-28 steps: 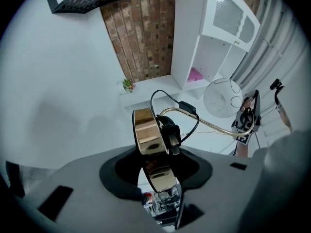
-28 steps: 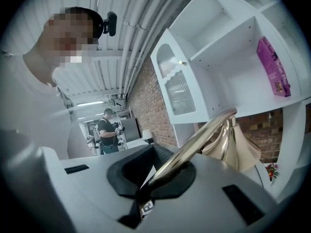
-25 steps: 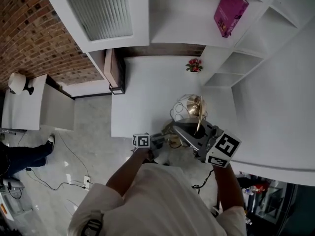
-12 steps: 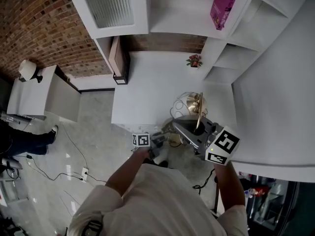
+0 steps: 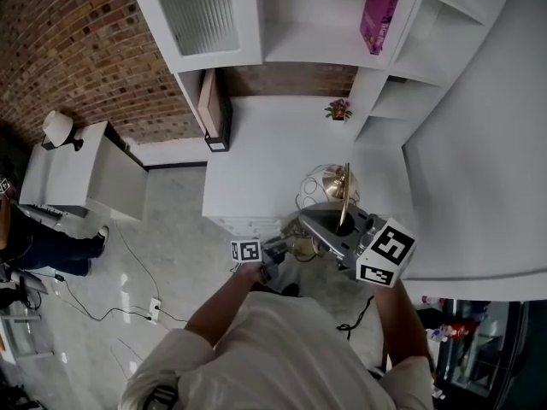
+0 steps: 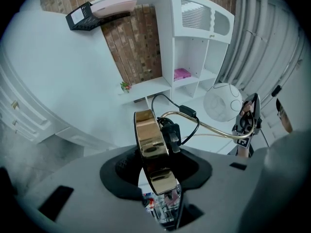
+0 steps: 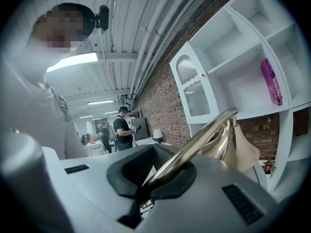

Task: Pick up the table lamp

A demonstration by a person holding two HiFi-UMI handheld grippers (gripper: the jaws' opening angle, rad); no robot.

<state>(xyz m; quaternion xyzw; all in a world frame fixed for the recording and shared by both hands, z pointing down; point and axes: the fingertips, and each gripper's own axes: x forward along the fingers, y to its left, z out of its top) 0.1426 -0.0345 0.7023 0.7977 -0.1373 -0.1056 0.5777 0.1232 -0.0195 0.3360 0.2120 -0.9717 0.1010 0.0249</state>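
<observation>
The table lamp has a round gold base (image 6: pixel 150 140), a curved gold stem (image 7: pixel 194 142), a wire globe shade (image 5: pixel 325 186) and a black cord with a plug (image 6: pixel 171 132). It lies tipped over in the air, above the near edge of the white cabinet top (image 5: pixel 256 161). My left gripper (image 6: pixel 158 178) is shut on the rim of the base, which stands on edge between its jaws. My right gripper (image 7: pixel 153 178) is shut on the stem, with the gold socket cone (image 7: pixel 233 144) just beyond it. In the head view the left gripper (image 5: pixel 286 248) is below the shade and the right gripper (image 5: pixel 342 227) is to its right.
White shelving rises behind the cabinet, holding a pink book (image 5: pixel 376 15), and a small potted flower (image 5: pixel 338 109) stands at the back of the cabinet top. A brick wall and a low white side table (image 5: pixel 77 169) are at the left. A person (image 7: pixel 122 127) stands far off.
Both grippers have carried the lamp a little away from the shelving, toward the cabinet's near edge. Neither grip has changed.
</observation>
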